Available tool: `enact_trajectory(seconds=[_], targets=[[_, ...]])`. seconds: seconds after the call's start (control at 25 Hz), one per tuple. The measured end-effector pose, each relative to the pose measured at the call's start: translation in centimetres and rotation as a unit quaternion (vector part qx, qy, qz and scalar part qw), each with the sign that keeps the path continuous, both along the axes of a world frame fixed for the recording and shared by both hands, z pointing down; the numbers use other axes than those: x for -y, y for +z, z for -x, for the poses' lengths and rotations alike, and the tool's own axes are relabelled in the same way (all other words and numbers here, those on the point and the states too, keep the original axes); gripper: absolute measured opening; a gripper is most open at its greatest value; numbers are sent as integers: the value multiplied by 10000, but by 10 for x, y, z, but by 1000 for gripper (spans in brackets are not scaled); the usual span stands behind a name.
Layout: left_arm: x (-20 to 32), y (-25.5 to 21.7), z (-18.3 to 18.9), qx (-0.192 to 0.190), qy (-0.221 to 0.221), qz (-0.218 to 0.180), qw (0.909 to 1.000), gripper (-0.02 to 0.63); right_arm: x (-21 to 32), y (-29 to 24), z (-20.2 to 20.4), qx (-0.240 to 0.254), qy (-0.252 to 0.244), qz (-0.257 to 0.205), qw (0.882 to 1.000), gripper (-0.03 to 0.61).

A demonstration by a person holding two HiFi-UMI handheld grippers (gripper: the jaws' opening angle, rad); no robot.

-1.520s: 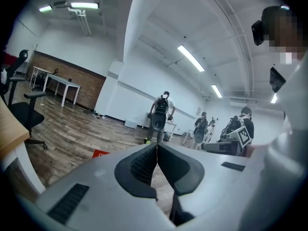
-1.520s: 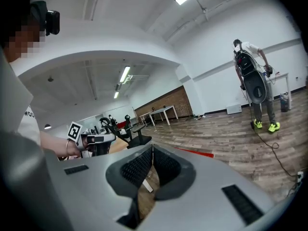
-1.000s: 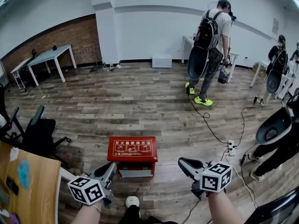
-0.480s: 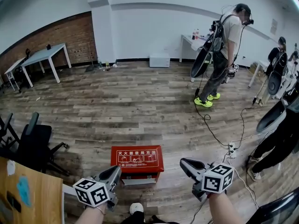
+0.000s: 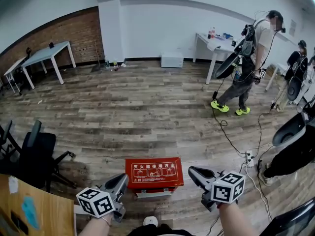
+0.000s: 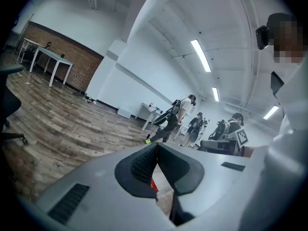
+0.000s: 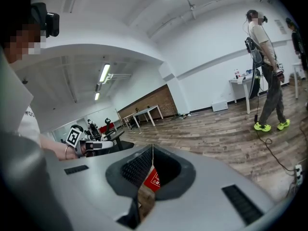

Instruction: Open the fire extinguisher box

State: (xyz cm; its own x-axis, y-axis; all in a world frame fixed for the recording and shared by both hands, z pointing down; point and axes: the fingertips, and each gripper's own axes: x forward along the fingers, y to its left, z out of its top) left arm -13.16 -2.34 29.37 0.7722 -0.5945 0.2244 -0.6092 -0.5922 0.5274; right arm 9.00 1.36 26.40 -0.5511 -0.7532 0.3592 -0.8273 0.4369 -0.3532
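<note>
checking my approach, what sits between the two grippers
The red rectangular fire extinguisher box sits on the floor between them; the head view shows it.

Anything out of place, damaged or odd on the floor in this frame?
Nothing damaged or spilled. The red fire extinguisher box stands closed on the wooden floor. The only untidy thing is a loose cable and power strip trailing to its right.

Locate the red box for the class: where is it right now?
In the head view the red box stands on the wooden floor at bottom centre, between the left tool and the right tool, touching neither.
</note>
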Motion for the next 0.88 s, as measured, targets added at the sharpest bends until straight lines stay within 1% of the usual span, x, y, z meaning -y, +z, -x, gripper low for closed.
enact_trajectory(seconds=[0.12, 0.2, 0.32, 0.36, 0.44, 0.56, 0.64, 0.72, 0.8, 0.88], targets=[[17, -7, 6, -179, 41, -204, 9996, 8, 15, 4, 10, -21, 24, 67, 10000, 11], [21, -5, 4, -219, 244, -293, 9990, 8, 24, 5, 15, -31, 60, 76, 9999, 11], [19, 8, -3, -103, 646, -447, 9969, 8, 30, 8, 17, -48, 121, 41, 9999, 11], [19, 11, -4, -116, 729, -471, 9962, 8, 30, 9, 18, -63, 136, 41, 9999, 11], [21, 18, -6, -270, 834, -427, 9952, 8, 27, 12, 17, -136, 167, 85, 9997, 11], [22, 29, -12, -430, 901, -358, 9944, 8, 14, 22, 4, -303, 311, 240, 9988, 11], [19, 39, -17, -367, 933, -308, 9945, 8, 6, 30, -6, -288, 458, 380, 9978, 11], [15, 51, -19, -167, 955, -252, 9950, 8, 0, 38, -9, -241, 542, 526, 9969, 11], [8, 65, -23, 23, 998, -136, 9949, 8, -4, 47, -8, -263, 492, 664, 9962, 11], [-4, 81, -30, 149, 1100, 47, 9938, 8, -8, 59, -4, -316, 343, 794, 9958, 11]])
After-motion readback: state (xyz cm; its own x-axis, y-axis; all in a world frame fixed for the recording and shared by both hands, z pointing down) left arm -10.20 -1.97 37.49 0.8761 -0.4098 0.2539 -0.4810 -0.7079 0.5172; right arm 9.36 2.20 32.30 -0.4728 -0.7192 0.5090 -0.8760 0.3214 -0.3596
